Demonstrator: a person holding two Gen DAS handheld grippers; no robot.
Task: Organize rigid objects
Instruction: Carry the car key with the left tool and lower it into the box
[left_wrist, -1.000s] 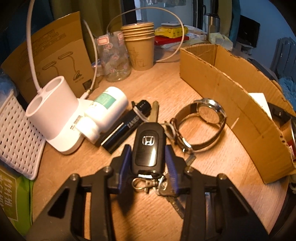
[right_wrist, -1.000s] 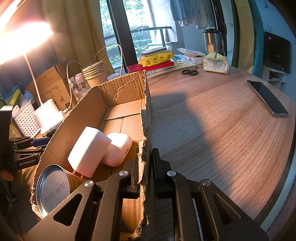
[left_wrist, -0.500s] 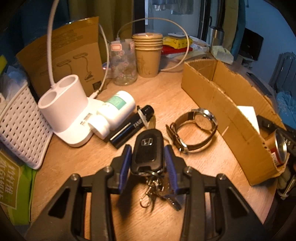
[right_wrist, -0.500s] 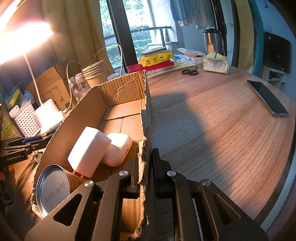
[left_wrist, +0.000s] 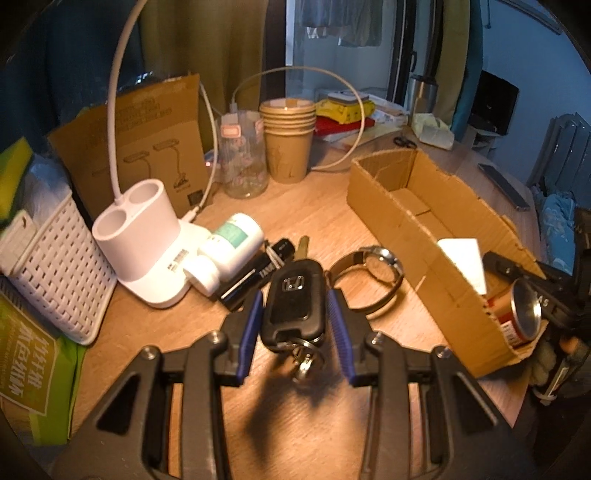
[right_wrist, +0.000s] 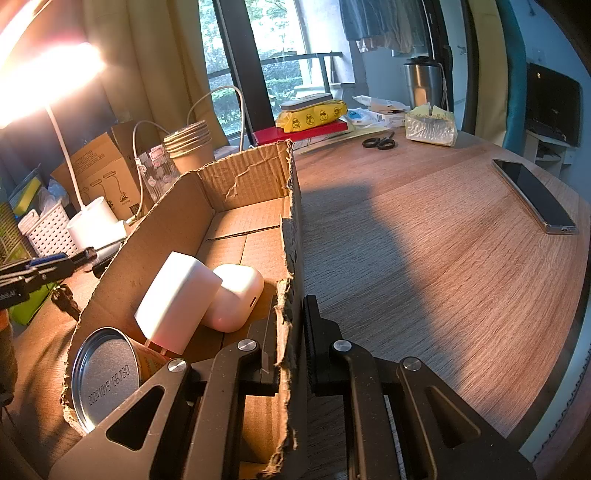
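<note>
Pinching a glossy black car key fob (left_wrist: 294, 309) between the left gripper (left_wrist: 295, 325) pads, above the wooden table (left_wrist: 317, 214), keyring dangling. Clamping the ragged corrugated wall of the cardboard box (right_wrist: 293, 258) with the right gripper (right_wrist: 290, 343) (steadying it). Risking, by judgement, slipping of smooth plastic, or snagging keys on the box rim.

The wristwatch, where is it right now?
In the left wrist view, the wristwatch lies on the table between the car key and the cardboard box.
</note>
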